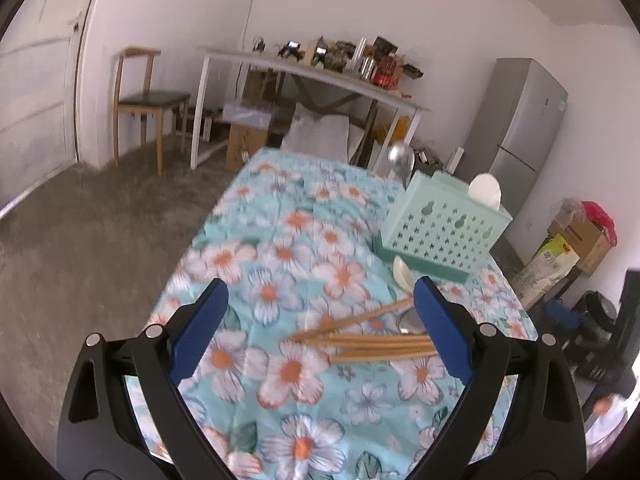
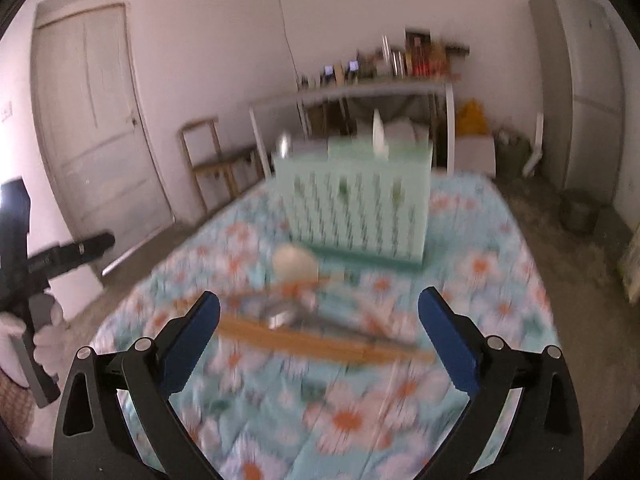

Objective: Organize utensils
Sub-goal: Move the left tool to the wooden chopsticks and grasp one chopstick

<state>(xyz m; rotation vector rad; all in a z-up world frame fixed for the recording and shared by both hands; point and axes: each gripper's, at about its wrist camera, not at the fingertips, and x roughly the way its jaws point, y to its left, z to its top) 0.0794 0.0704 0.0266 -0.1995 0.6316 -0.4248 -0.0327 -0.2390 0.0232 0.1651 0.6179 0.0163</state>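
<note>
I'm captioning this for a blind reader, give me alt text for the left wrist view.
An open left claw hovers over a floral tablecloth, empty, with wooden chopsticks lying just ahead. Beyond them stands a mint-green perforated utensil holder with a metal spoon sticking up.

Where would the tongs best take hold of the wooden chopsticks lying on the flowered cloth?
Probably mid-shaft, from above, with the fingers straddling the bundle crosswise. The wooden chopsticks lie flat and fanned on the flowered cloth, so the tips spread apart while the middle stays bunched. A metal spoon rests near one end; the right tongs, open, hang over that pile.
</note>
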